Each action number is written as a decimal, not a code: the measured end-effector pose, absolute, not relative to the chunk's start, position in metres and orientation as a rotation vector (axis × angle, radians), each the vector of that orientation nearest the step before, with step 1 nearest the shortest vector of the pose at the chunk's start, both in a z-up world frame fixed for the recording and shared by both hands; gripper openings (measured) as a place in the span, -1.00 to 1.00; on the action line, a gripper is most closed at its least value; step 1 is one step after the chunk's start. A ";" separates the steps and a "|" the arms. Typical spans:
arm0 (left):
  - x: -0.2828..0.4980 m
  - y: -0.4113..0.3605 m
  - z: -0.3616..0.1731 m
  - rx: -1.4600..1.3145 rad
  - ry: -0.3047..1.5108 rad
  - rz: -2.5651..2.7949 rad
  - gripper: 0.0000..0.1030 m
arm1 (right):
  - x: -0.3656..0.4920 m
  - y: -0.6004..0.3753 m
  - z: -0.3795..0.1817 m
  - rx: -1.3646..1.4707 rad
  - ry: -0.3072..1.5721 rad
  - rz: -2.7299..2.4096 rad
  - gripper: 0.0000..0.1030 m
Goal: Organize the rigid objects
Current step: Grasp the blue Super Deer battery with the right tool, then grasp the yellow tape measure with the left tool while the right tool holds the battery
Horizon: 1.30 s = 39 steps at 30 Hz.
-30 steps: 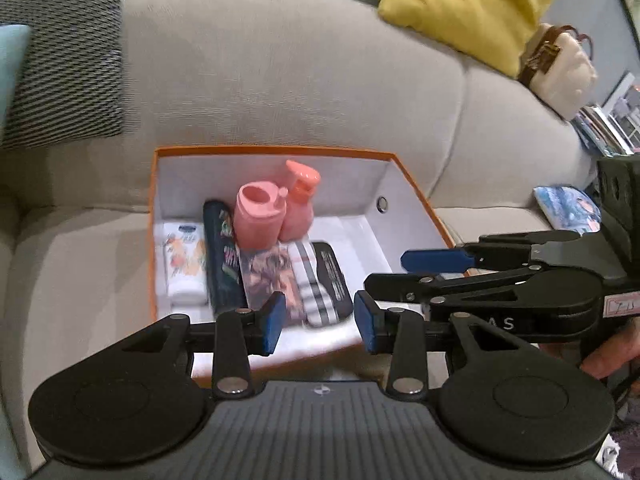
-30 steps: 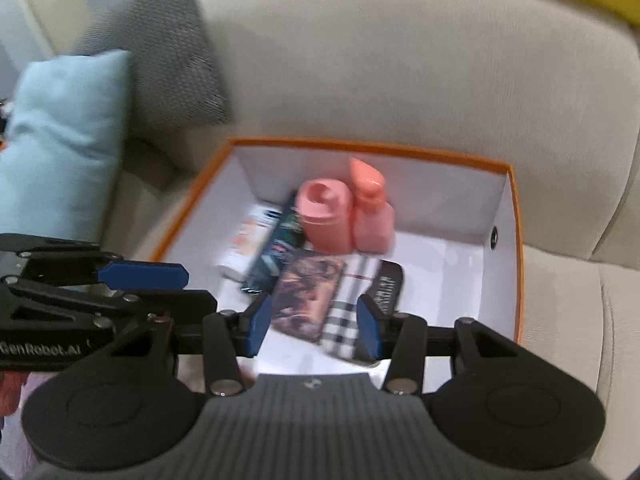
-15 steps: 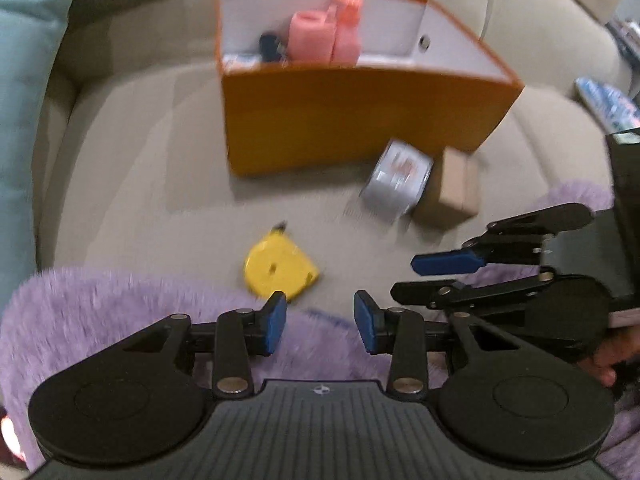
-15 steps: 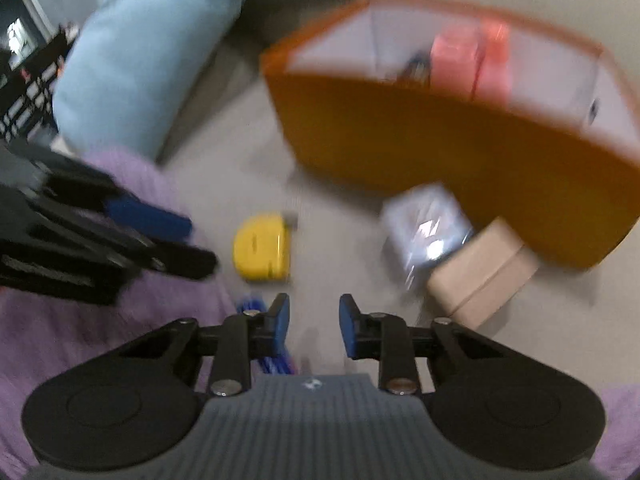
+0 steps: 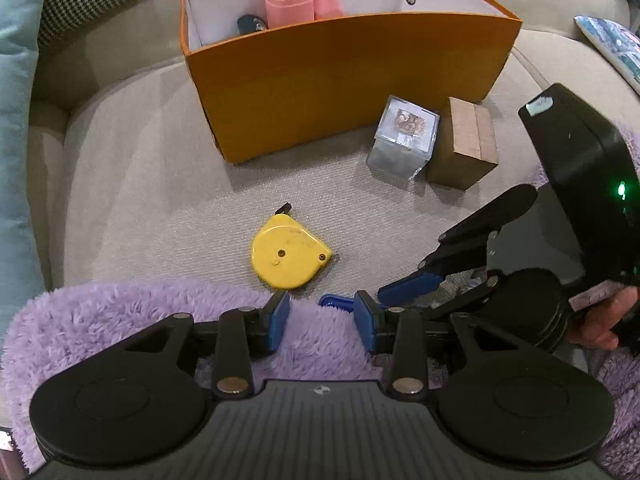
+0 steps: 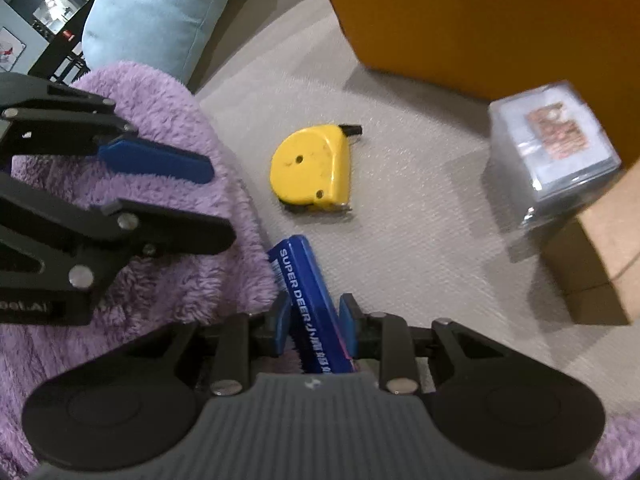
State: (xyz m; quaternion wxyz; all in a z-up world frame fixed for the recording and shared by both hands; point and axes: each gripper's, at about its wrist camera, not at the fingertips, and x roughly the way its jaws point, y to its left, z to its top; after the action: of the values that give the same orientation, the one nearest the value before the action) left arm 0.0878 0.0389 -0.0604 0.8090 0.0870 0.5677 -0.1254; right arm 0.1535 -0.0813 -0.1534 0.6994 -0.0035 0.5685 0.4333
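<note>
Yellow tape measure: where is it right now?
The yellow tape measure lies on the sofa cushion in front of the orange box, just beyond the purple fleece, left of the clear cube.

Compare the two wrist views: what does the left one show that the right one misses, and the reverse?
Left only: the pink bottles inside the orange box.
Right only: the blue box between the right gripper pads, with its lettering.
Both: the yellow tape measure, the clear cube, the brown carton, the purple blanket.
</note>
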 end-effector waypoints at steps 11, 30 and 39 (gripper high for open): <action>0.094 0.040 -0.065 0.162 1.231 -0.263 -0.14 | 0.159 -0.077 -0.171 0.062 1.279 1.057 -0.45; 0.102 0.038 -0.063 0.209 1.234 -0.353 0.40 | 0.138 -0.134 -0.108 0.104 1.068 0.733 -0.73; 0.160 0.082 -0.087 -0.056 1.403 -0.173 0.30 | 0.138 -0.127 -0.112 -0.072 1.052 0.607 -0.73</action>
State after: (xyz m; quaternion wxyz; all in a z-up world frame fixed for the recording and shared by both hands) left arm 0.1605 0.0819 -0.0868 0.7601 -0.0256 0.6444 -0.0793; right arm 0.1378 -0.1270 -0.1121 0.8205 -0.0339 0.4943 0.2852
